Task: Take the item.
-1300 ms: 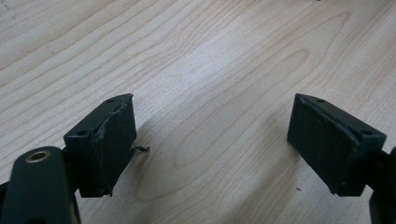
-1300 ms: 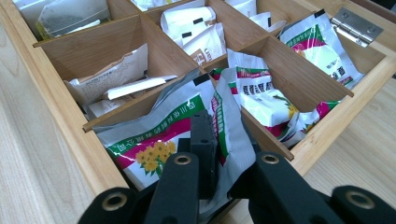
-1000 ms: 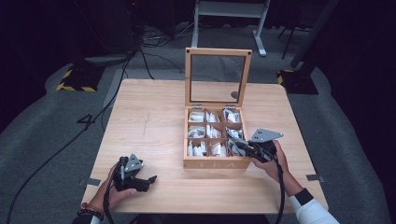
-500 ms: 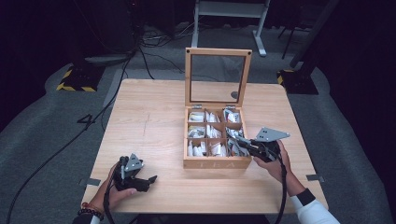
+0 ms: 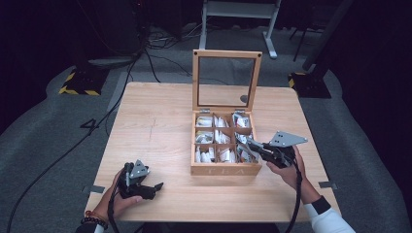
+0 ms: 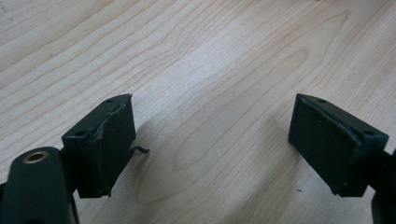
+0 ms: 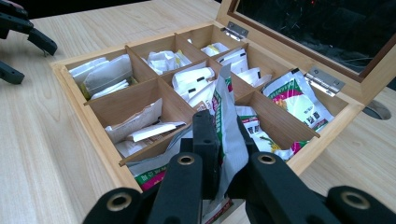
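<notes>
The silver-and-green foil tea sachet (image 7: 223, 122) is the thing in hand: we see it pinched upright between the black jaws of the right gripper (image 7: 223, 154), which are closed flat against both of its faces. It stands over the near right-hand corner of the open wooden tea box (image 5: 224, 170), at the compartment closest to the person's right hand (image 5: 287, 171), with its lower edge hidden behind the jaws, so we cannot tell whether it has cleared the compartment.

In the high view the right gripper (image 5: 251, 145) lies nearly level, pointing leftward across the box's right wall, its grey three-cornered plate on top. The right hand wraps the handle from below and behind, the forearm in a white sleeve with a dark cuff running back to the table's near edge.

The box sits at the middle of the light wooden table (image 5: 160, 126), its glass-paned lid (image 5: 227, 80) standing upright on hinges at the far side. Its nine compartments hold white and coloured sachets.

The left gripper (image 5: 154, 187) rests low at the table's near left corner, well apart from the box, held in the left hand (image 5: 116, 196). Its jaws stand wide apart with nothing between them, just bare tabletop beneath.
</notes>
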Action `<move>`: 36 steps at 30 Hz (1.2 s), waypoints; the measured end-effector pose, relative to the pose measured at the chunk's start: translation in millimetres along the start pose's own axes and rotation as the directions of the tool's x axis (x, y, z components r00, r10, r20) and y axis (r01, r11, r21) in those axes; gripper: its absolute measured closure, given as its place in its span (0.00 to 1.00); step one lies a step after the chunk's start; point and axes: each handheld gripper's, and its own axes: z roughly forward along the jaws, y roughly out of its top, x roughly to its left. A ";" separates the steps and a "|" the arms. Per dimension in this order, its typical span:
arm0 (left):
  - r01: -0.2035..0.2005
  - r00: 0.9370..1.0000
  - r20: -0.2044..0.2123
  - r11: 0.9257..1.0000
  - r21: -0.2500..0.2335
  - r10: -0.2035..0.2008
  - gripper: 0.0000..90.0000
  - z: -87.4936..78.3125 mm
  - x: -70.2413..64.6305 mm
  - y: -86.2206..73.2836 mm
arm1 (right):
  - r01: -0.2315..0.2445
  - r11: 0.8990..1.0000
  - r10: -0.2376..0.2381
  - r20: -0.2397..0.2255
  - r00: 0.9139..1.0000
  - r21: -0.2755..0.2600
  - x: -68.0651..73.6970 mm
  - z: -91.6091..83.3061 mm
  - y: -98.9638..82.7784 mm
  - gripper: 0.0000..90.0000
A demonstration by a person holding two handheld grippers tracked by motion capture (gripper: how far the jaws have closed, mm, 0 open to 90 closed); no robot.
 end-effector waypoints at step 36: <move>0.000 1.000 0.000 1.000 0.000 0.000 0.17 0.0 0.0 0.0 | -0.095 0.996 0.094 0.137 0.986 0.001 -45.9 -38.3 -26.8 0.96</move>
